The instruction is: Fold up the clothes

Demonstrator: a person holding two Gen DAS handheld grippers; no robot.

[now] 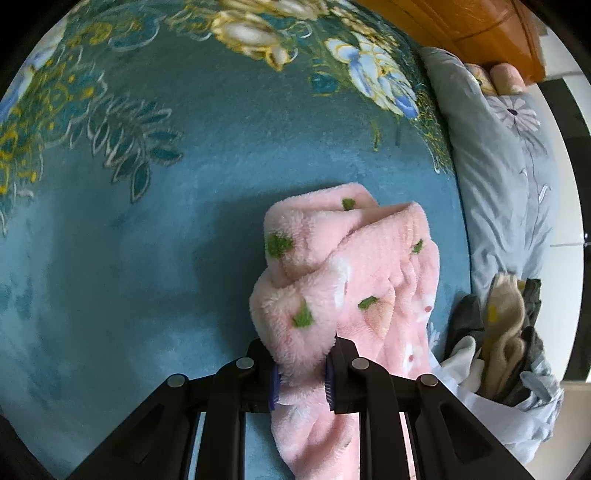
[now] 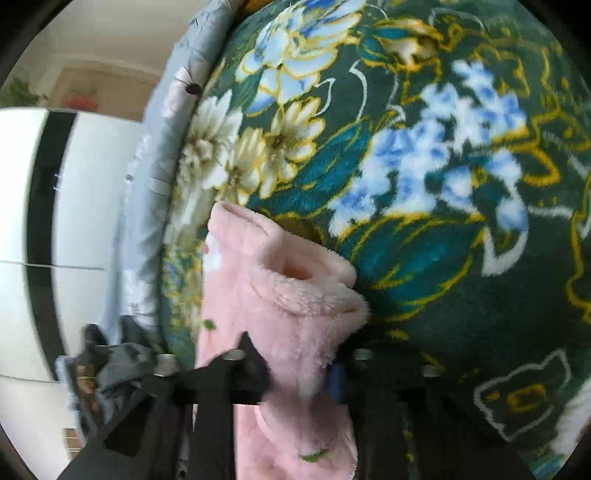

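A fluffy pink garment with green spots (image 1: 332, 273) hangs bunched over a teal floral blanket (image 1: 147, 221). My left gripper (image 1: 301, 373) is shut on a fold of the pink fleece, which spills forward and down between the fingers. In the right wrist view, my right gripper (image 2: 299, 373) is shut on another part of the pink garment (image 2: 280, 295); a cuff-like opening shows just ahead of the fingers. The garment is lifted above the blanket (image 2: 443, 258). The frame is blurred by motion.
A grey floral quilt (image 1: 498, 177) runs along the bed's edge. A pile of dark and beige clothes (image 1: 506, 332) lies there; it also shows in the right wrist view (image 2: 107, 365). An orange wooden headboard (image 1: 480, 26) stands behind. White cabinet (image 2: 74, 221) beside the bed.
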